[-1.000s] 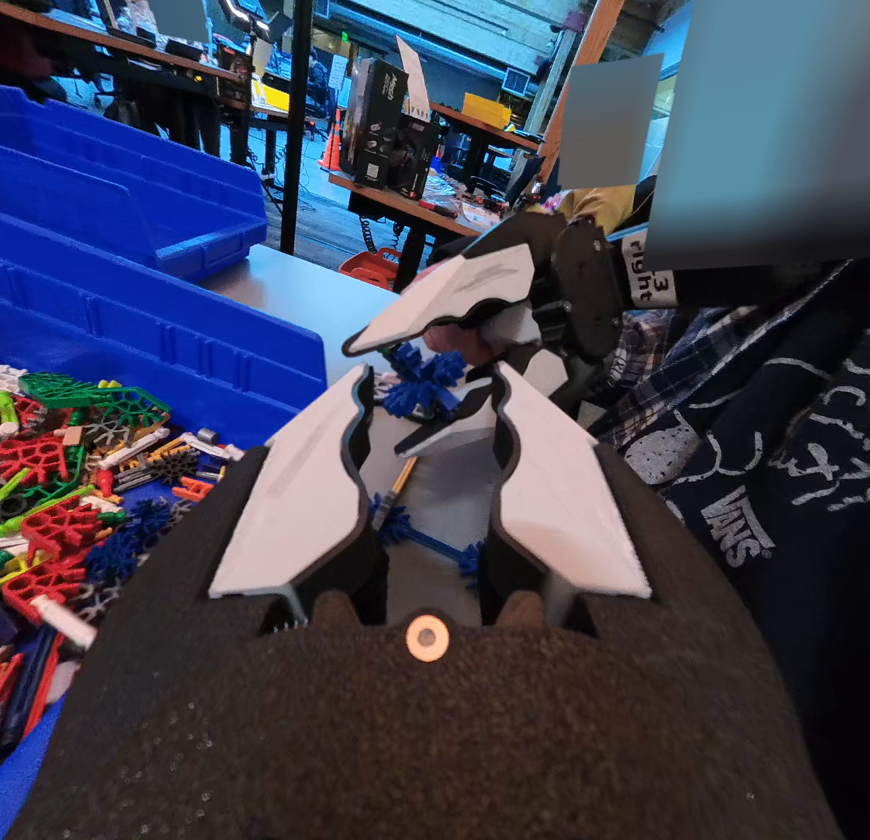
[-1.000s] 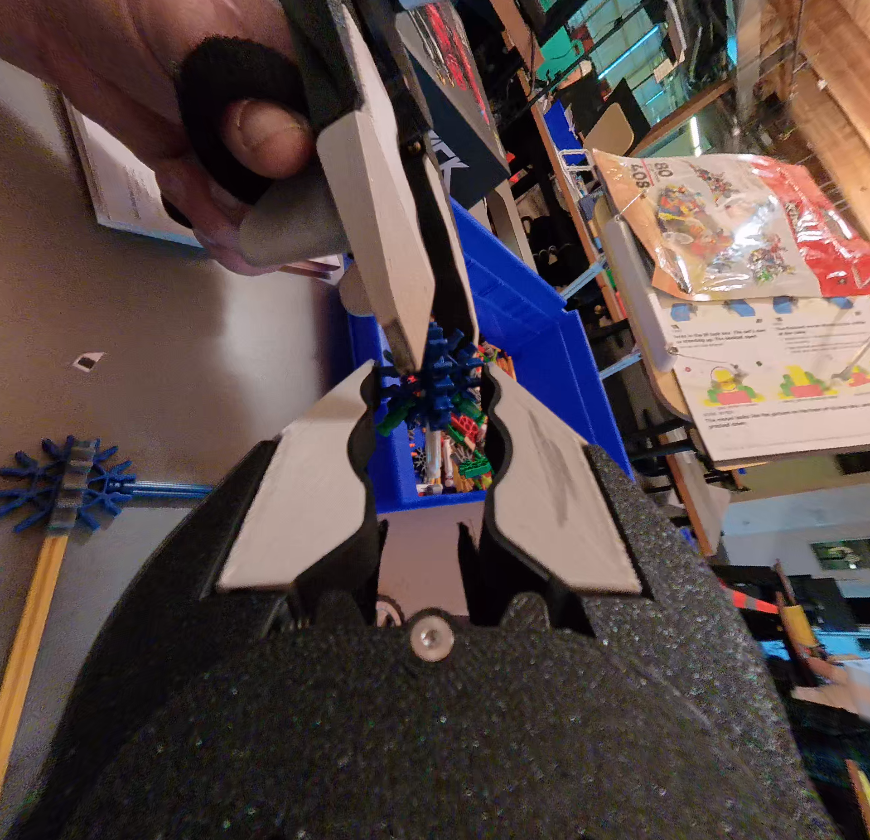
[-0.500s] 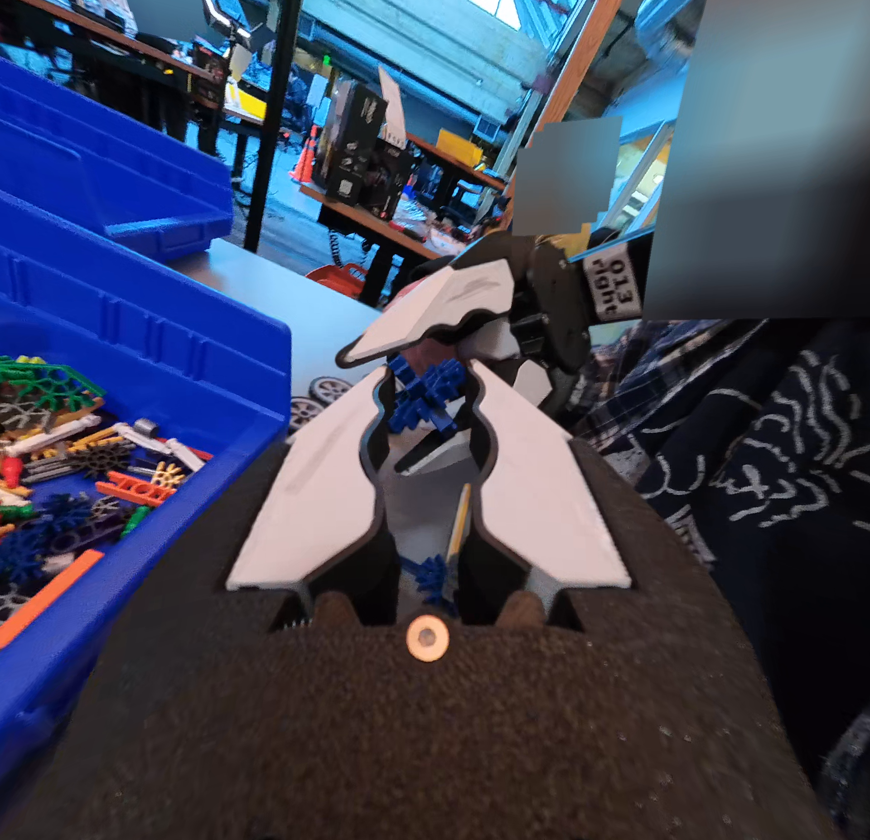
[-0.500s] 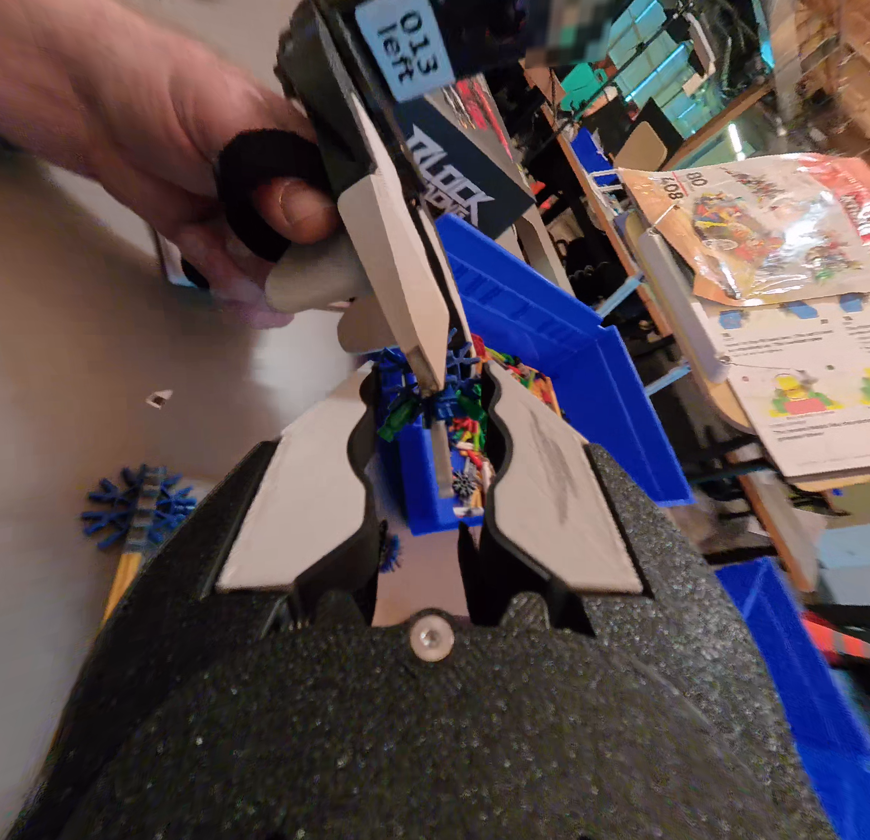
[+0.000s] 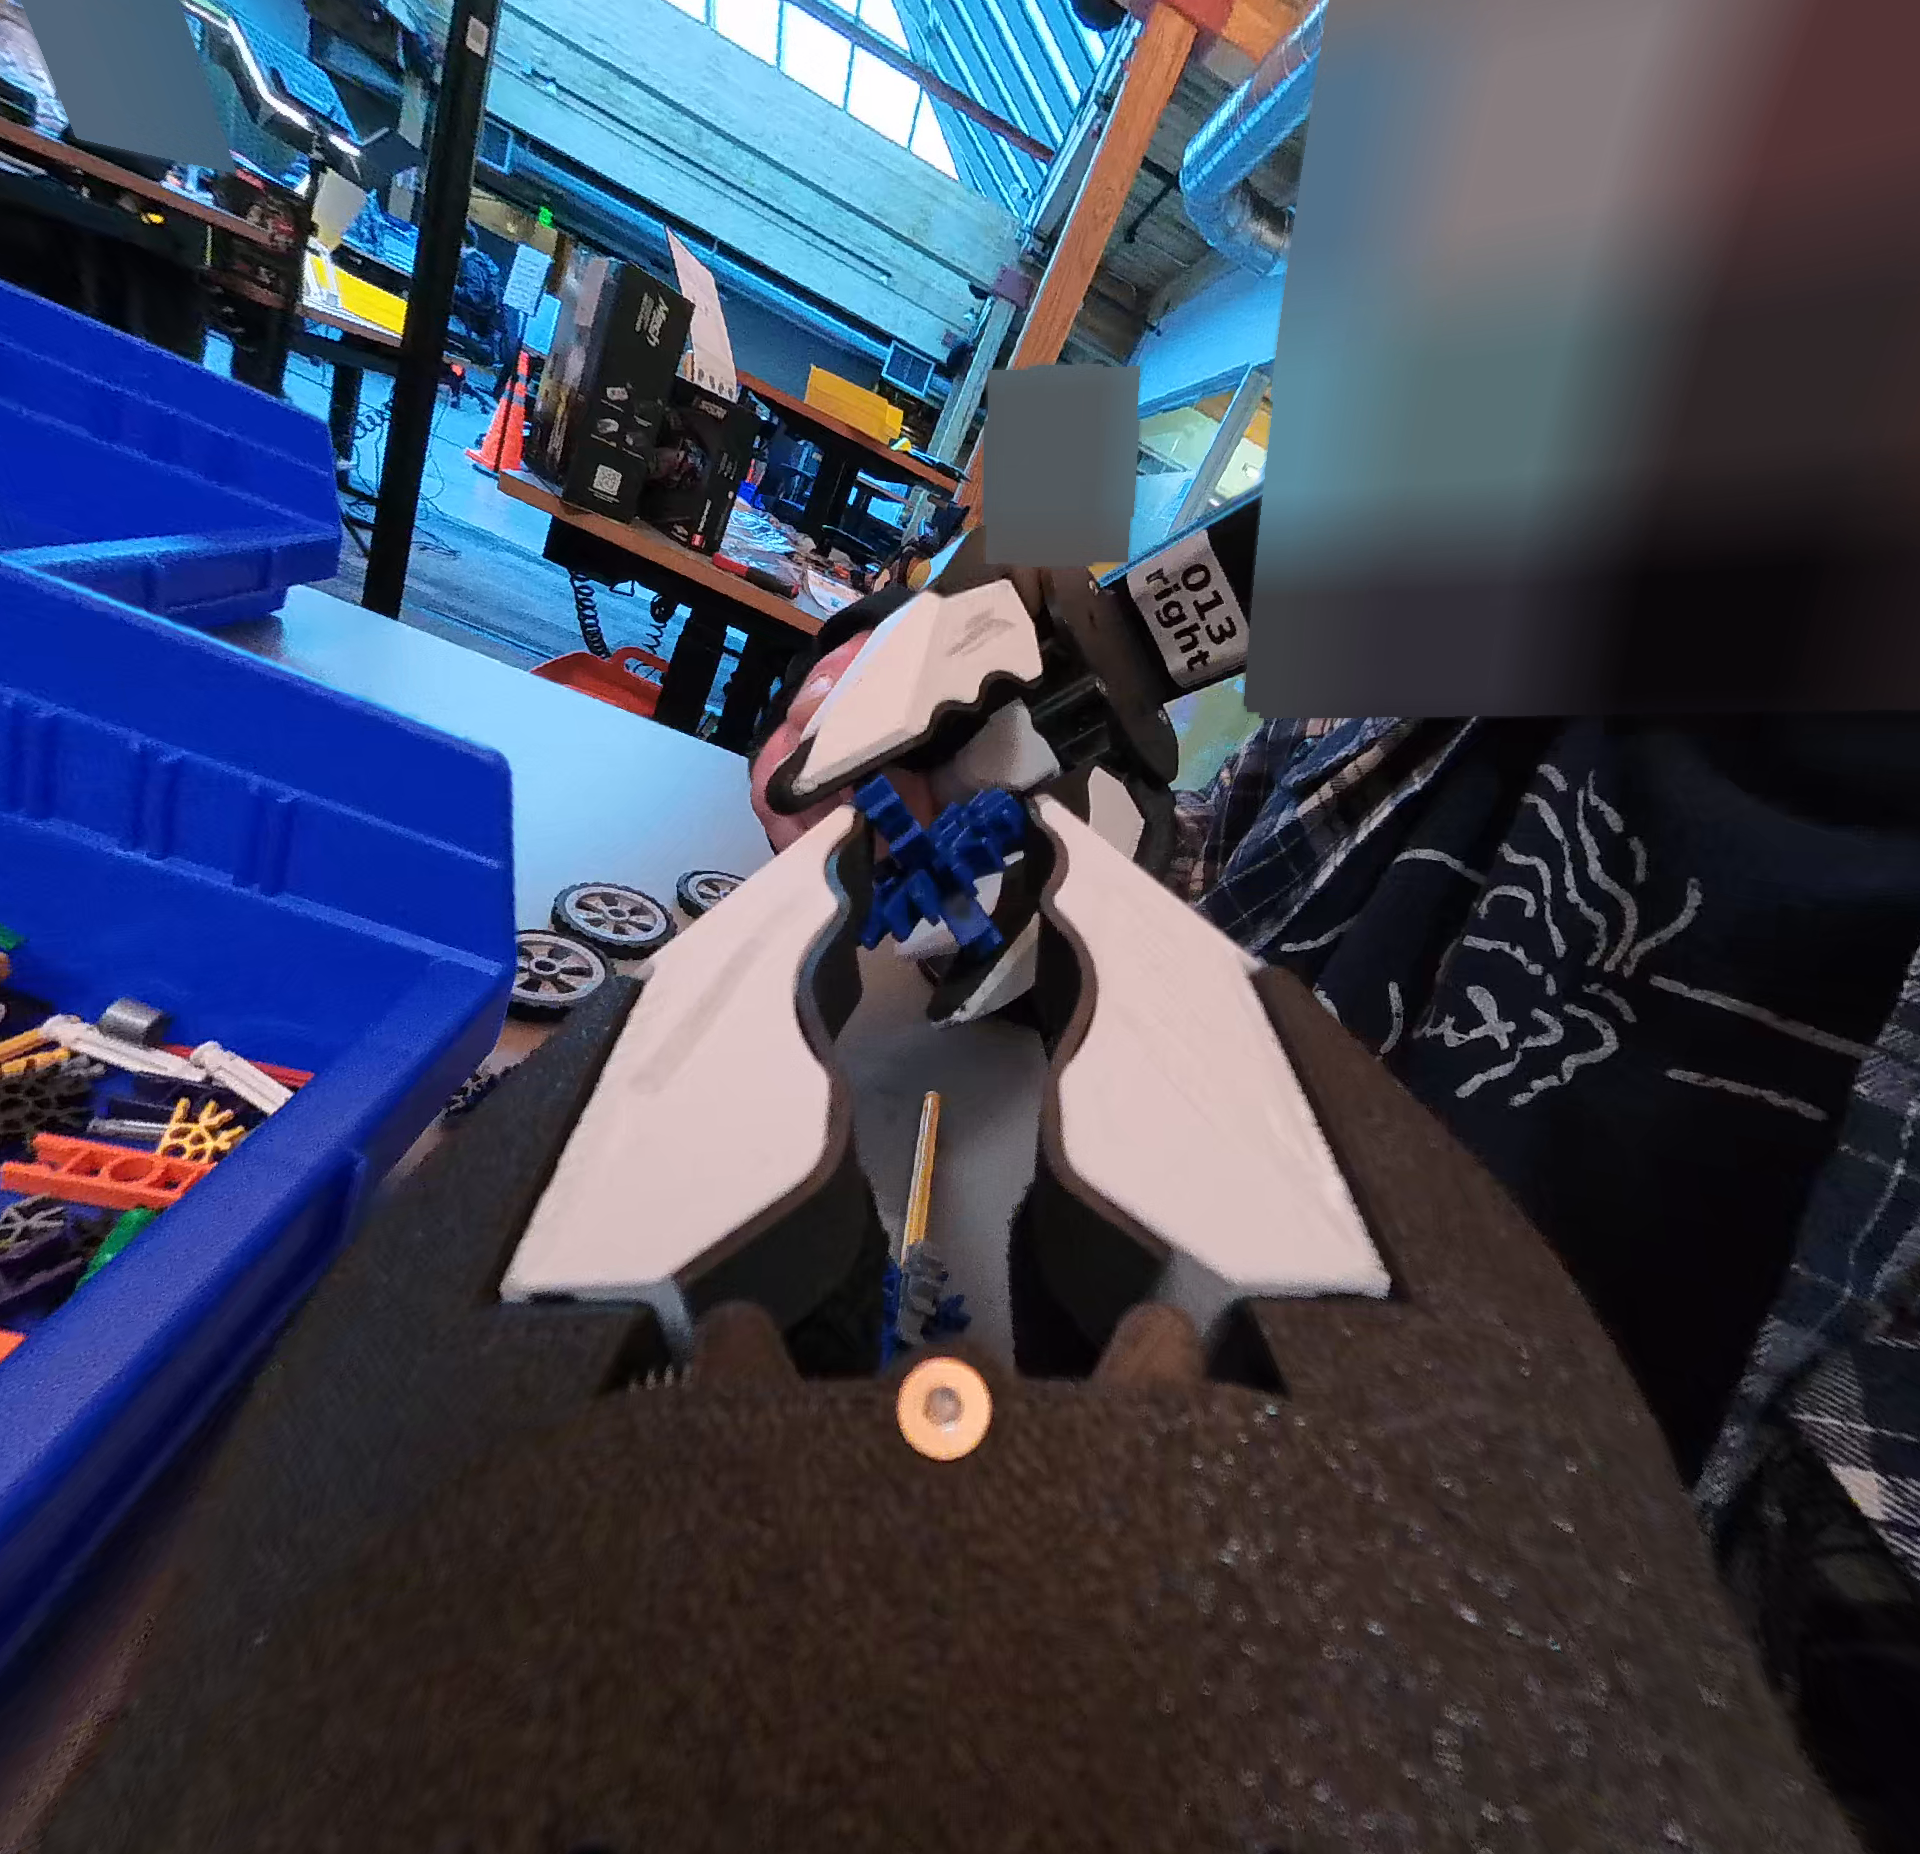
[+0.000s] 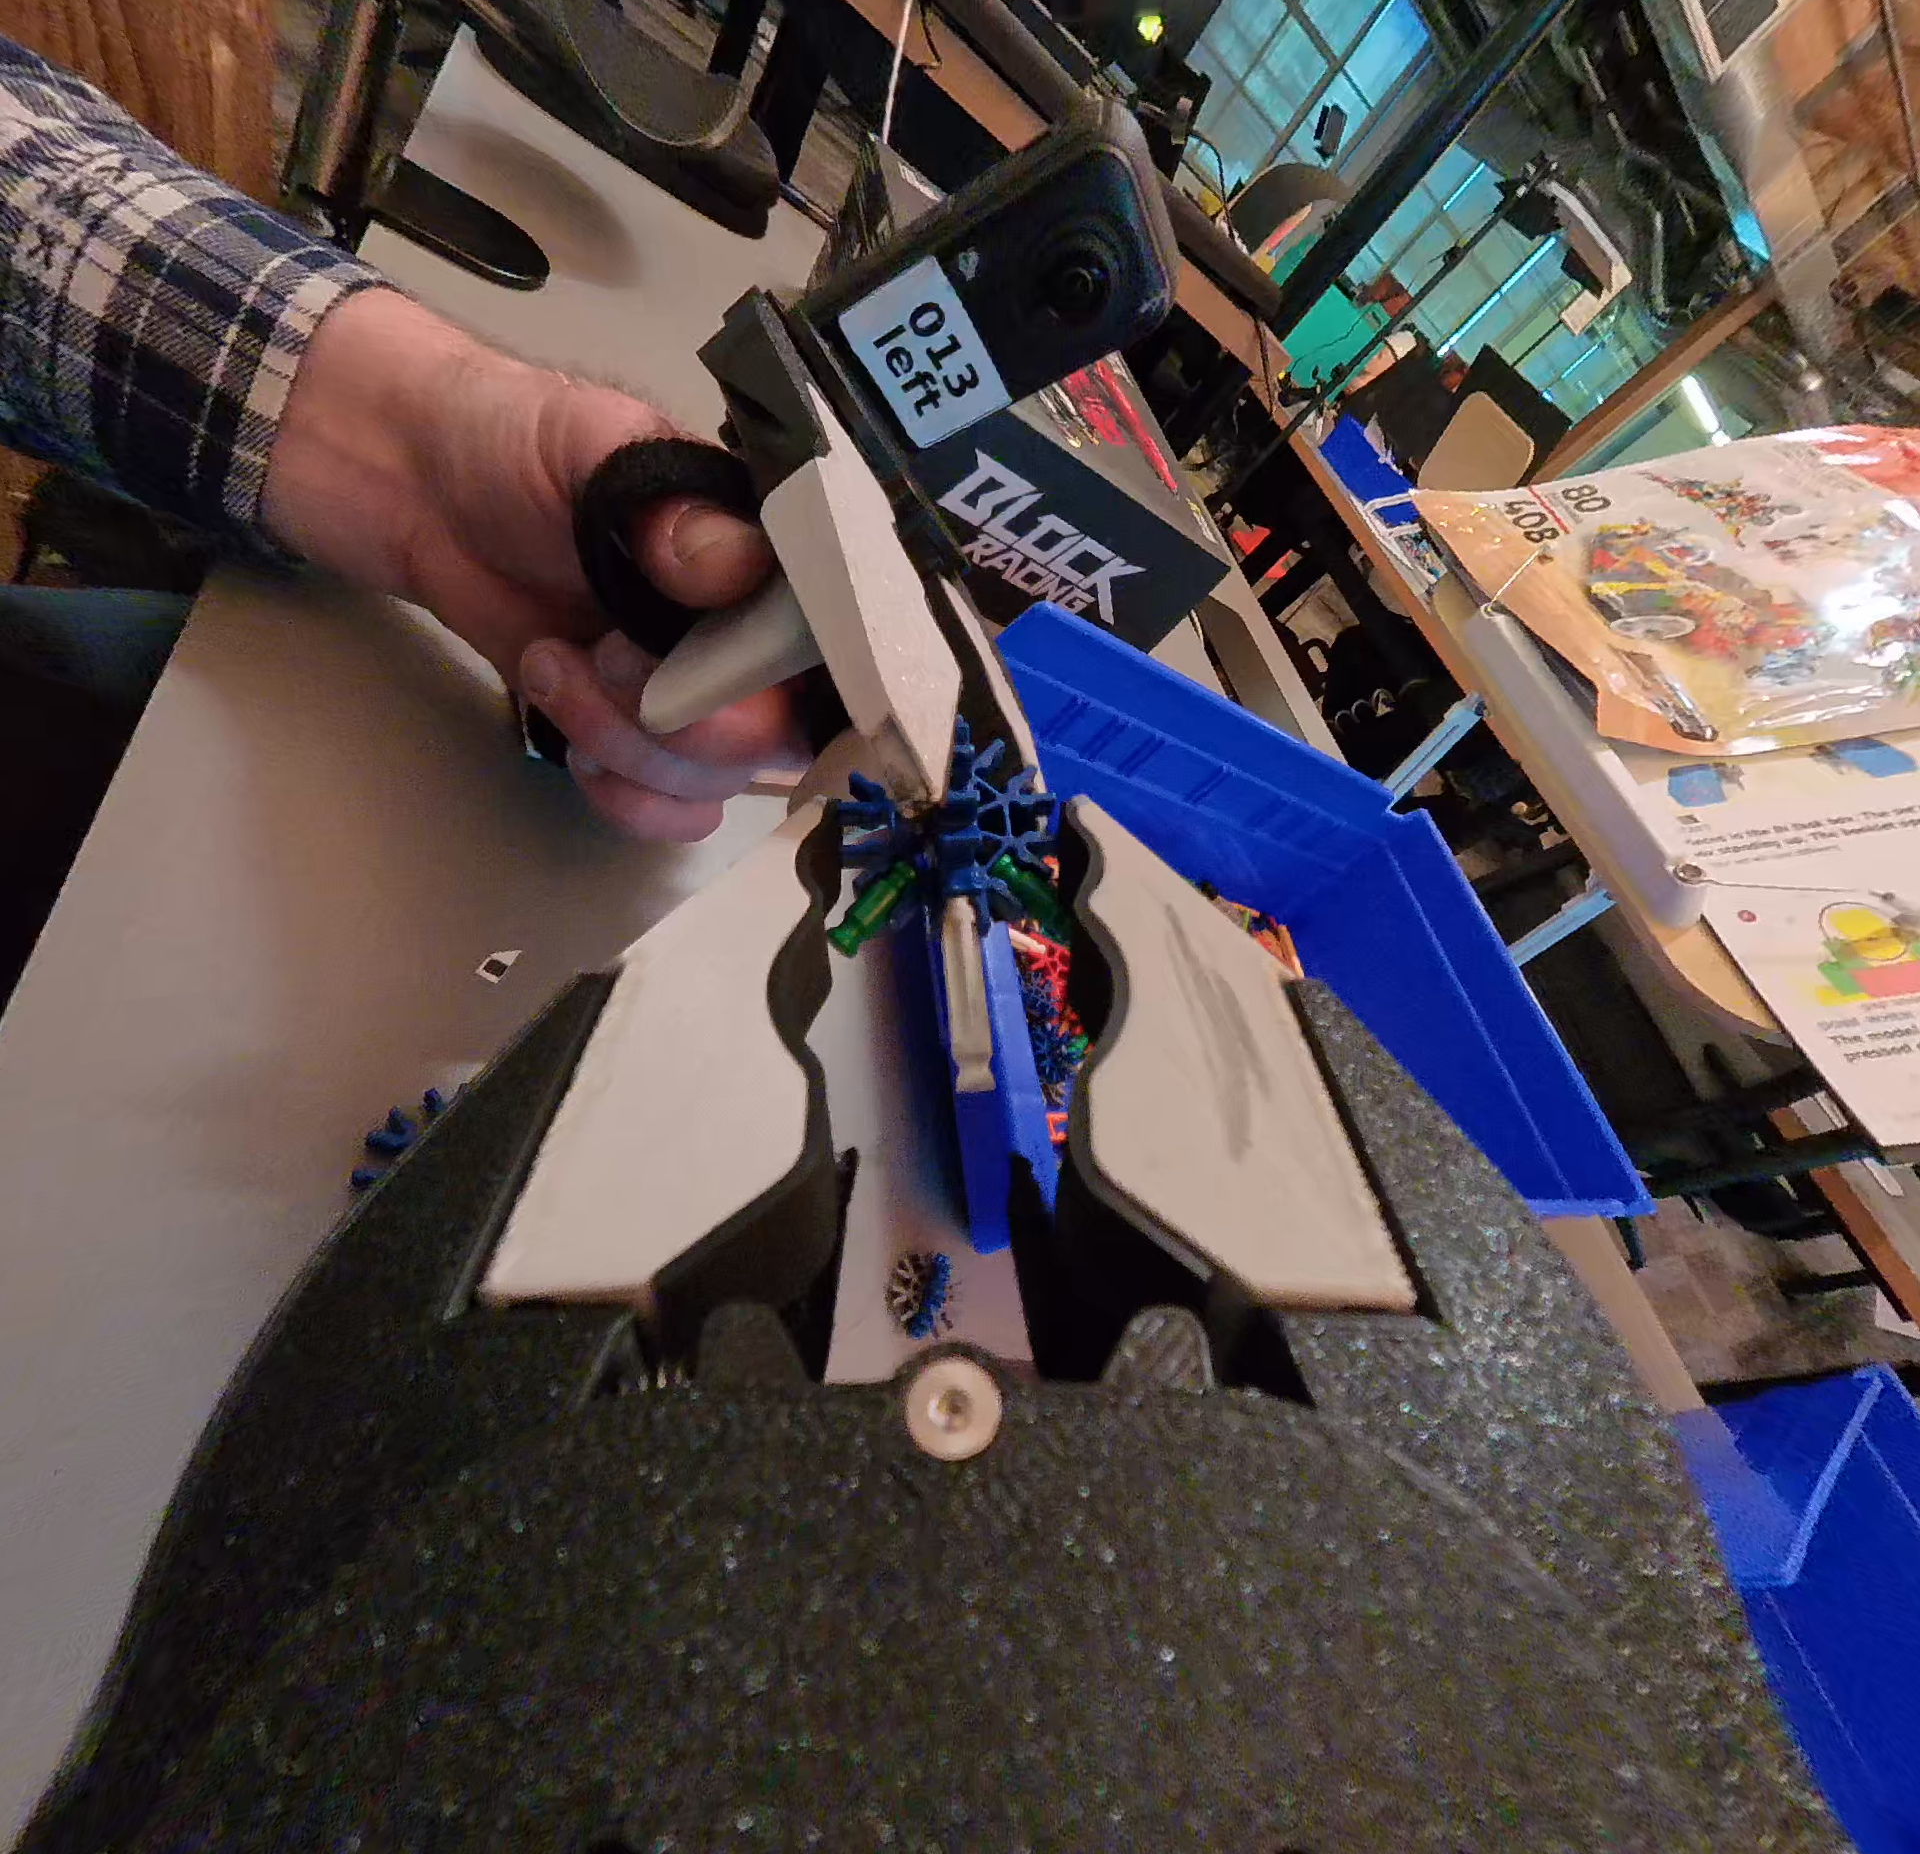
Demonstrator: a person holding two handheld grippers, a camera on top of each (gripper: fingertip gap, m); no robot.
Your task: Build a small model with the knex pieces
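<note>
A blue snowflake connector cluster [image 5: 940, 869] with short green rods [image 6: 873, 905] and a grey rod [image 6: 966, 1004] hangs in the air above the table. My left gripper [image 5: 945, 848] is shut on it from one side. My right gripper [image 6: 951, 828] is shut on it from the other side. In the left wrist view the right gripper [image 5: 914, 682] comes in from above and behind. In the right wrist view the left gripper [image 6: 914, 755] pinches the cluster's top, held by a hand [image 6: 499, 516].
A blue bin [image 5: 260, 921] of mixed coloured building pieces stands left; it also shows in the right wrist view [image 6: 1299, 869]. Loose wheels [image 5: 613, 916] and a yellow rod with a blue connector [image 5: 920, 1170] lie on the grey table. A black box [image 6: 1060, 547] and instruction sheets [image 6: 1818, 931] stand beyond. The tips of both grippers are at nearly the same place.
My left gripper has come onto the blue cluster and narrowed around it. Both grippers have risen from the table with it and tilted up; the bin has slid left in the left wrist view.
</note>
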